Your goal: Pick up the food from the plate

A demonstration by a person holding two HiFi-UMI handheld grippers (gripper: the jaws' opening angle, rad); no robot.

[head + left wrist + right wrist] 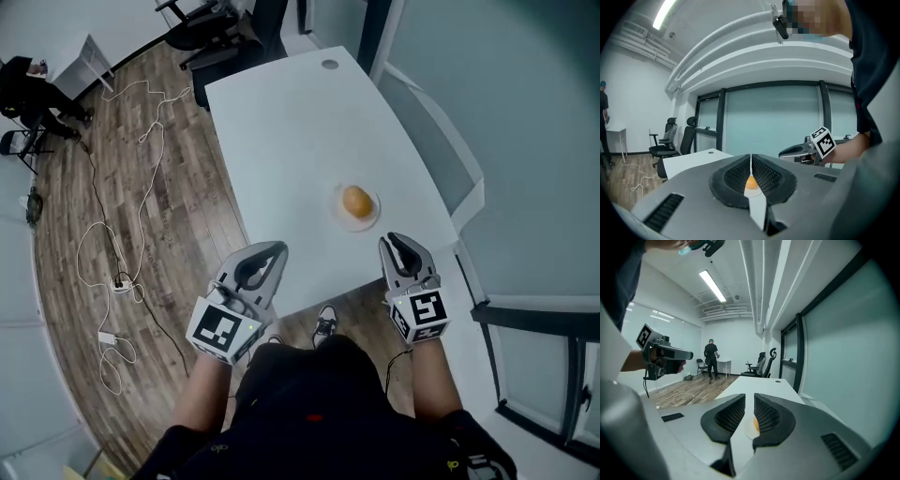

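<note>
A round orange-brown piece of food (356, 200) lies on a small white plate (339, 215) near the front right of the white table (291, 122). My left gripper (273, 250) hovers over the table's front edge, left of the plate, jaws shut and empty. My right gripper (400, 242) is just in front of the plate, also shut with nothing held. In the left gripper view the food (750, 183) shows through the slit below the gripper's (751, 157) tips. In the right gripper view the food (756, 424) and plate (748, 428) lie ahead of the gripper (749, 397).
A round grommet (329, 64) sits at the table's far end. Office chairs (211, 33) stand beyond it. White cables (112, 244) trail over the wood floor at the left, where a person (28, 89) stands far off. A glass wall (525, 141) runs along the right.
</note>
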